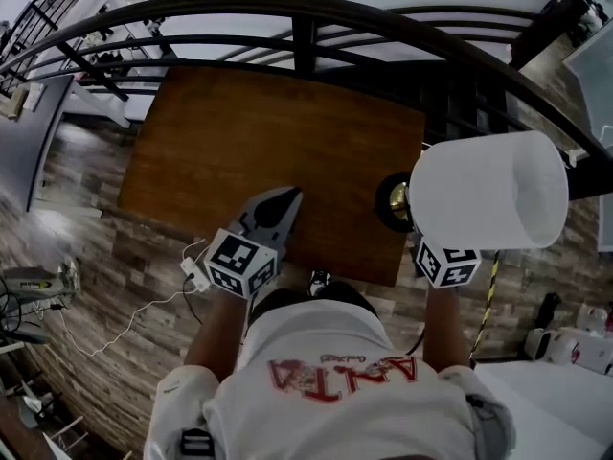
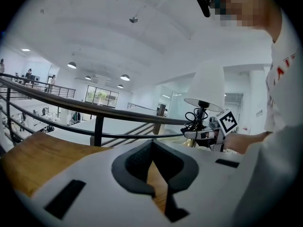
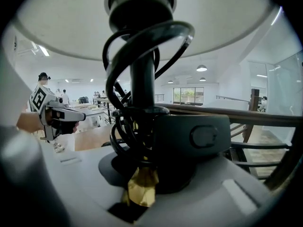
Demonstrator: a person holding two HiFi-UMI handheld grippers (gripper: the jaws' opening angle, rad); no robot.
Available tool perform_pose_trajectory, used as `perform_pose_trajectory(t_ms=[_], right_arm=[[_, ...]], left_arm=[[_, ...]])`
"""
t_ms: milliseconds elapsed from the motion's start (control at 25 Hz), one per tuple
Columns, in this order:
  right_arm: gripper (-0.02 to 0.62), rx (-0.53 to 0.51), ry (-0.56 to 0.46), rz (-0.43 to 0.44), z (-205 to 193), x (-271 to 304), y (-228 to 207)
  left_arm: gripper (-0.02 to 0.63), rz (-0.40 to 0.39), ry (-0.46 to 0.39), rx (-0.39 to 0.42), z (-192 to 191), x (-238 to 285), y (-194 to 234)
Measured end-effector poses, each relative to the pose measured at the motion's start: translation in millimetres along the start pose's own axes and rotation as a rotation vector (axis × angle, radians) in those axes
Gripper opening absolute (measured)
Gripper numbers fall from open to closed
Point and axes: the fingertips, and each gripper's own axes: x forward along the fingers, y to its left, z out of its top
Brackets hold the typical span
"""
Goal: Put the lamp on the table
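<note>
The lamp has a white drum shade [image 1: 488, 190] and a round dark and gold base [image 1: 391, 202] that shows over the right edge of the brown wooden table [image 1: 249, 142]; I cannot tell if the base rests on it. My right gripper [image 3: 139, 186] is shut on the lamp's gold stem [image 3: 138, 195], under a coil of black cable [image 3: 124, 126] and a switch box [image 3: 189, 136]. In the head view the shade hides its jaws. My left gripper [image 1: 283, 199] hovers over the table's near edge, shut, with nothing in it. In the left gripper view the lamp [image 2: 206, 86] stands to the right.
A black metal railing [image 1: 306, 12] curves round the table's far and right sides. A white power strip with its cord [image 1: 194, 274] lies on the plank floor at the left. A yellow and black striped pole [image 1: 491, 286] stands at the right.
</note>
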Motion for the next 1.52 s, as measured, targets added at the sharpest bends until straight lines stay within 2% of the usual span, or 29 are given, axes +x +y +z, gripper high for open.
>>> perform_pose_trajectory(t_ms=[240, 680, 1040, 1520], right_arm=[[0.078, 0.012, 0.019, -0.014, -9, 44, -52], [0.078, 0.037, 0.048, -0.080, -35, 149, -121], [0.078, 0.041, 0.063, -0.123, -71, 224, -184], [0.078, 0.032, 0.078, -0.148, -94, 278, -223]], left_arm=[[0.006, 0.017, 0.012, -0.017, -5, 46, 9], [0.006, 0.062, 0.061, -0.061, -21, 86, 51], [0.006, 0.092, 0.092, -0.086, -36, 134, 74], [0.006, 0.127, 0.122, -0.080, -51, 142, 92]])
